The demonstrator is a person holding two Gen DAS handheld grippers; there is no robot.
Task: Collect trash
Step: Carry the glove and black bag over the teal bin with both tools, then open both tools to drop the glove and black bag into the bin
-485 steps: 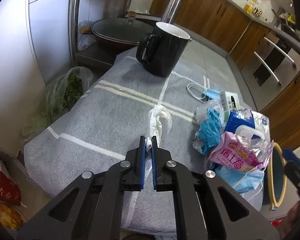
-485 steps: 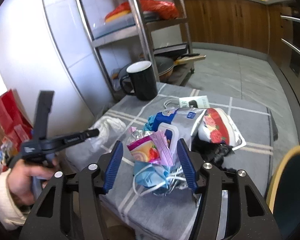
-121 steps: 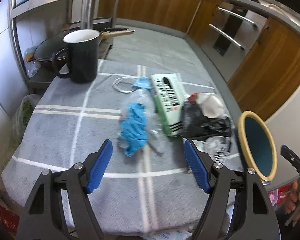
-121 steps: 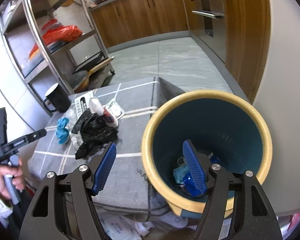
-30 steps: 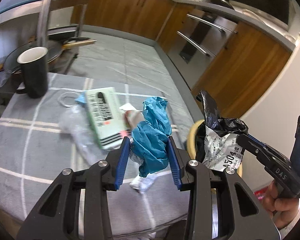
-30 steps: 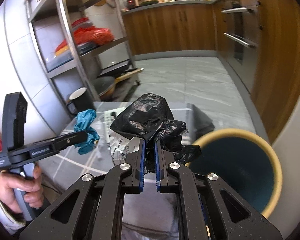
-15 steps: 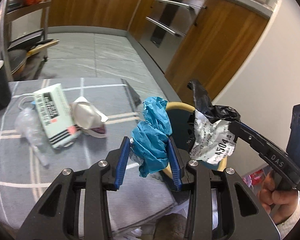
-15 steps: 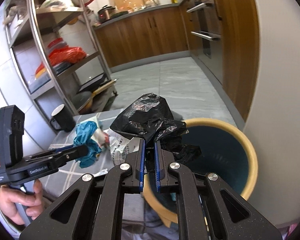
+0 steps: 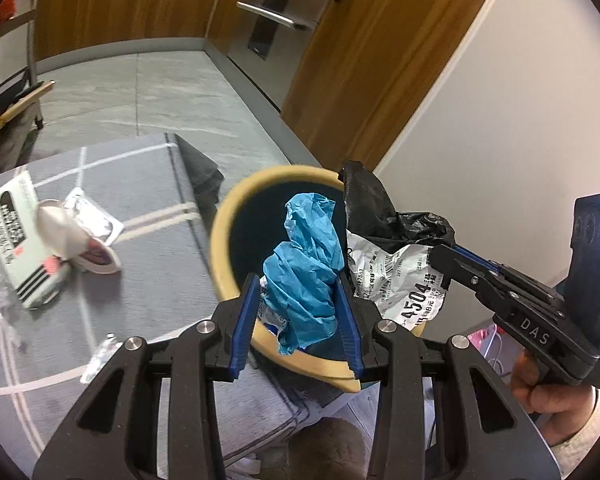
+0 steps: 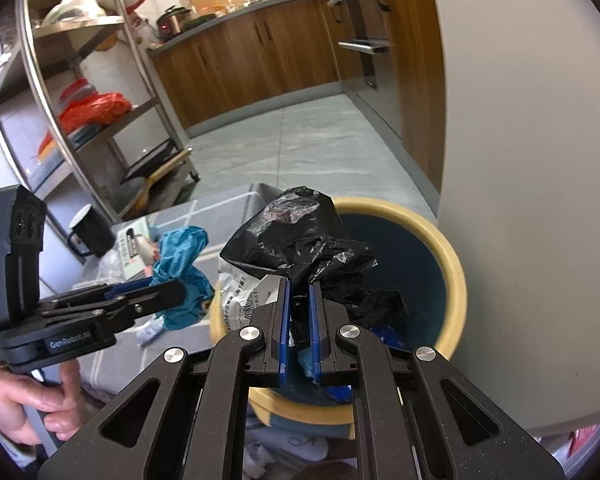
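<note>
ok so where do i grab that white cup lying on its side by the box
Probably across the middle of the body. The white cup lies tipped over, leaning on the green and white box, open mouth toward the bin. Come from above, one finger each side of the rounded wall; the box blocks a low approach from its far side.
</note>
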